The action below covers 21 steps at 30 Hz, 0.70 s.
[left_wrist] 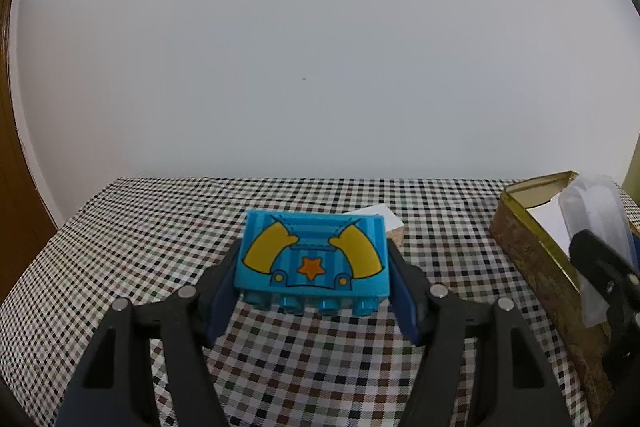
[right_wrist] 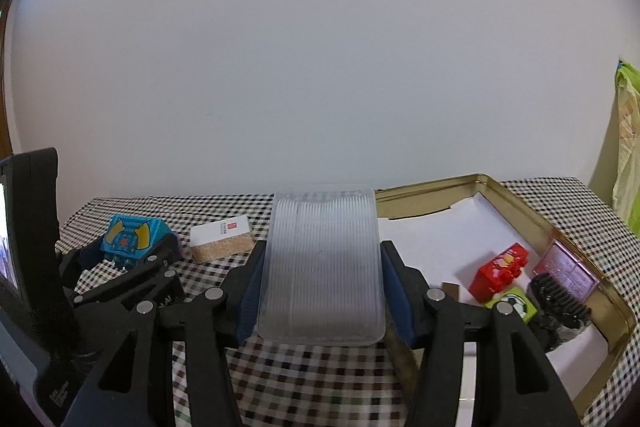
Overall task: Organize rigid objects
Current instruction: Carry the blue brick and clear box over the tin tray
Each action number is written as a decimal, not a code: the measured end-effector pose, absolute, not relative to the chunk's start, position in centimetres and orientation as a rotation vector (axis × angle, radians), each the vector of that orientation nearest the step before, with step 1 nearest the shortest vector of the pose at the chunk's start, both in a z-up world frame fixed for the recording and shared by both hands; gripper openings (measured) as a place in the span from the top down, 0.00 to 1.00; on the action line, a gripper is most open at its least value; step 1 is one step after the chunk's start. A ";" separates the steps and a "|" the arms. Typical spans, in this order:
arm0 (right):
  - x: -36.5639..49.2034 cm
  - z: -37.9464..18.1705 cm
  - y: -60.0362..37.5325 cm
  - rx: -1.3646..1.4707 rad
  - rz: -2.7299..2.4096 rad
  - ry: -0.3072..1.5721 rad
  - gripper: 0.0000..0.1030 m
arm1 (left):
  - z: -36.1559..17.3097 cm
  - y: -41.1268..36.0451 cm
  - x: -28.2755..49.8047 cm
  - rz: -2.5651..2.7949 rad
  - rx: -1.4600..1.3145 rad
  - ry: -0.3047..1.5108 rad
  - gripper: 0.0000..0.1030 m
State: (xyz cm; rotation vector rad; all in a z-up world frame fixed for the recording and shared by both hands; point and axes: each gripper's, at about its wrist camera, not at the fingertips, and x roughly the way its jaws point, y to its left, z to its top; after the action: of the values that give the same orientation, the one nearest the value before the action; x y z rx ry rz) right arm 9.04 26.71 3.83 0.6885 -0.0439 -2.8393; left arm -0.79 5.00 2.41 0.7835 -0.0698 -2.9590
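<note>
My left gripper [left_wrist: 314,281] is clamped on the blue toy block [left_wrist: 313,257], held above the checked tablecloth [left_wrist: 120,247]; it bears an orange star, no words. My right gripper [right_wrist: 320,291] pinches a ribbed clear plastic lid [right_wrist: 322,267] beside the gold tin [right_wrist: 532,211]. The white card [right_wrist: 220,229] has a red logo, unreadable.

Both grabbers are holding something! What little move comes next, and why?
Probably the right gripper carries the clear ribbed plastic box a little to the right and lowers it into the gold tin. The red toy brick and other small things already lie there, with bare white floor free beside them. The left gripper holds the blue toy brick meanwhile.
</note>
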 end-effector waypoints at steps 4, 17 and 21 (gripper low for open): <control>8.8 3.8 27.8 0.698 -2.841 -0.092 0.45 | 2.5 5.2 -0.6 -2.971 0.777 -0.077 0.37; 9.2 4.7 31.4 0.640 -2.818 -0.108 0.45 | 2.8 5.6 0.2 -3.002 0.709 -0.044 0.37; 9.0 5.0 32.4 0.620 -2.814 -0.120 0.45 | 2.8 6.4 0.3 -2.994 0.706 -0.046 0.37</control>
State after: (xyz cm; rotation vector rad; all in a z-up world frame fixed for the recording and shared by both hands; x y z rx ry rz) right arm 9.05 32.35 4.96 0.6198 -0.1199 -2.8136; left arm 0.29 6.36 2.81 0.7063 -0.0457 -2.9937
